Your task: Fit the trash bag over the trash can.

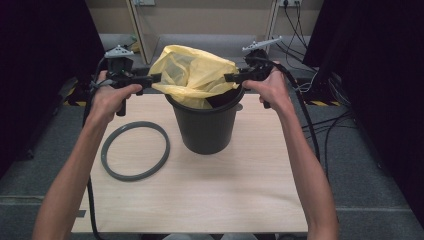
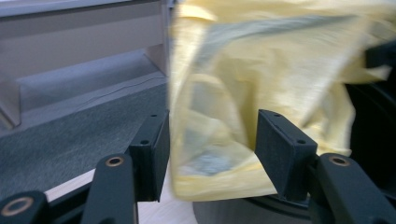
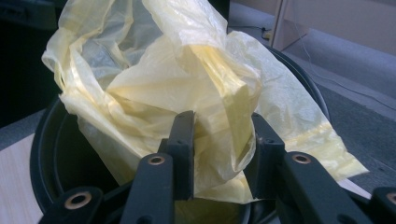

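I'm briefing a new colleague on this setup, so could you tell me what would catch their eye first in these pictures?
First, the crumpled yellow bag billowing out of the dark bucket at the table's far middle. The left gripper and right gripper flank it, jaws around its folds. A grey ring lies flat on the table, left of the bucket.

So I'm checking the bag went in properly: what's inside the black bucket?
The yellow bag sits partly inside the black bucket, most of it bunched above the rim. The plastic hides the bucket's bottom.

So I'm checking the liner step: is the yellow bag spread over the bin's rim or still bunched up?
Bunched up. The yellow bag stands crumpled above the bin, its rim still bare at the front.
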A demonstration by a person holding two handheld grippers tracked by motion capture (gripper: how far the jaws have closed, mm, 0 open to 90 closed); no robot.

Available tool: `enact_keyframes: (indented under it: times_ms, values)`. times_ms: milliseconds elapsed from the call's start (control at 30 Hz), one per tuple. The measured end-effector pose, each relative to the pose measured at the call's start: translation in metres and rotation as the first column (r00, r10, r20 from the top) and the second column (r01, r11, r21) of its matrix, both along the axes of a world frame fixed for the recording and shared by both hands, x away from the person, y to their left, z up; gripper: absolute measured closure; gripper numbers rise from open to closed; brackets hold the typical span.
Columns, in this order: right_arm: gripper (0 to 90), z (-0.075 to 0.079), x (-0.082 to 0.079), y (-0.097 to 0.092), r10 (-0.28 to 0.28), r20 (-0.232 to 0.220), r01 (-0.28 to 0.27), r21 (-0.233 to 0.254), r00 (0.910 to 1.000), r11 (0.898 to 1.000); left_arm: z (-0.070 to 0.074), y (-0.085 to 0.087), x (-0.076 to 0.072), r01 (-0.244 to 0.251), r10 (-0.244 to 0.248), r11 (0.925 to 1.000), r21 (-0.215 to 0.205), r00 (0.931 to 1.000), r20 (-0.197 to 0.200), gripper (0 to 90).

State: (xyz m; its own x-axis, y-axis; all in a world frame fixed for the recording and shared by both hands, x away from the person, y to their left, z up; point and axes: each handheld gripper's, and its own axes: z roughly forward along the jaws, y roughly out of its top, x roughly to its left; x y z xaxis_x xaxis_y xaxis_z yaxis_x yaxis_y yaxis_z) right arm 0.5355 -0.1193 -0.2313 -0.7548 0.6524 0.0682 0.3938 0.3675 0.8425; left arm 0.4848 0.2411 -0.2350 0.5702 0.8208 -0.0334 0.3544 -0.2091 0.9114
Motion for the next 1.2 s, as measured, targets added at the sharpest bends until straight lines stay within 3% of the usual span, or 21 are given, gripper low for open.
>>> enact_keyframes:
  times_ms: [133,233,533,633,867,1067,1100,1200]
  values:
    - [68.6,0.002,-0.001,0.003,0.001,0.004,-0.001,0.000,1.0000,1.000,0.001,-0.020,-0.009,0.080,-0.080,0.9968,0.001,0.9968,0.000,45.4]
    - [69.6,0.004,-0.001,0.003,0.003,0.005,-0.003,0.002,1.0000,1.000,0.002,-0.034,-0.013,0.114,-0.114,0.9933,0.017,0.9935,0.001,44.9]
    - [76.6,0.005,0.000,0.000,0.000,0.008,-0.001,0.011,1.0000,1.000,0.013,-0.034,-0.027,0.116,-0.116,0.9933,0.003,0.9925,0.041,44.1]
    - [76.9,0.004,0.002,0.001,-0.004,0.003,0.003,0.014,1.0000,1.000,0.013,-0.036,-0.032,0.140,-0.140,0.9901,-0.002,0.9892,0.044,45.6]
    - [76.8,0.001,0.005,0.005,-0.003,-0.005,0.003,0.016,1.0000,1.000,0.000,-0.055,-0.035,0.187,-0.188,0.9812,0.048,0.9819,0.023,45.4]
    - [76.8,0.003,0.004,0.002,-0.013,-0.008,0.013,0.017,0.9999,1.000,-0.007,-0.050,-0.027,0.114,-0.116,0.9902,0.081,0.9928,0.028,47.5]
    - [76.8,0.003,0.005,0.000,-0.012,-0.004,0.012,0.019,0.9999,1.000,-0.011,-0.042,-0.023,0.080,-0.084,0.9901,0.115,0.9959,0.034,52.0]
    - [75.2,0.005,0.005,-0.002,-0.018,-0.004,0.018,0.026,0.9998,1.000,-0.017,-0.031,-0.017,0.035,-0.043,0.9863,0.161,0.9982,0.043,72.2]
